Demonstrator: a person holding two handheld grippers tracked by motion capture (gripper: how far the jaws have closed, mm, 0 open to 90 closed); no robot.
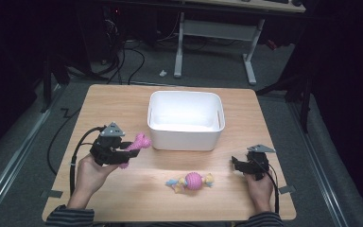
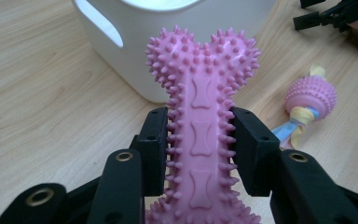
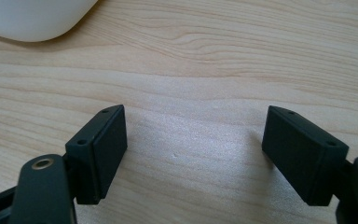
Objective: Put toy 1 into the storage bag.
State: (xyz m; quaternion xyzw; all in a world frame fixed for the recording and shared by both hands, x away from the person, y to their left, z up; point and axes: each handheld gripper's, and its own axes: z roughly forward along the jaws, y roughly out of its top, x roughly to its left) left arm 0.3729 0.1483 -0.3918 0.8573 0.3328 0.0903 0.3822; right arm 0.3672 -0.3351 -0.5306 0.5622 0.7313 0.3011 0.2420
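White bin (image 1: 185, 120) is sitting mid-table at about 2 o'clock from the left gripper (image 1: 125, 152), which is clamping the pink spiked bone (image 1: 137, 144) across its shaft, long axis pointing out toward the bin wall, so the left hand is likely the nearer one for a drop. Wooden table (image 1: 123, 101) is lying bare around it. Right gripper (image 1: 238, 163) is hovering with jaws spread and empty; the pink rope ball (image 1: 192, 181) is lying at its 8 o'clock.

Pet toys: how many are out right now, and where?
2. Pink bone clamped in the left gripper near the bin; rope ball lying on the table ahead of the bin.
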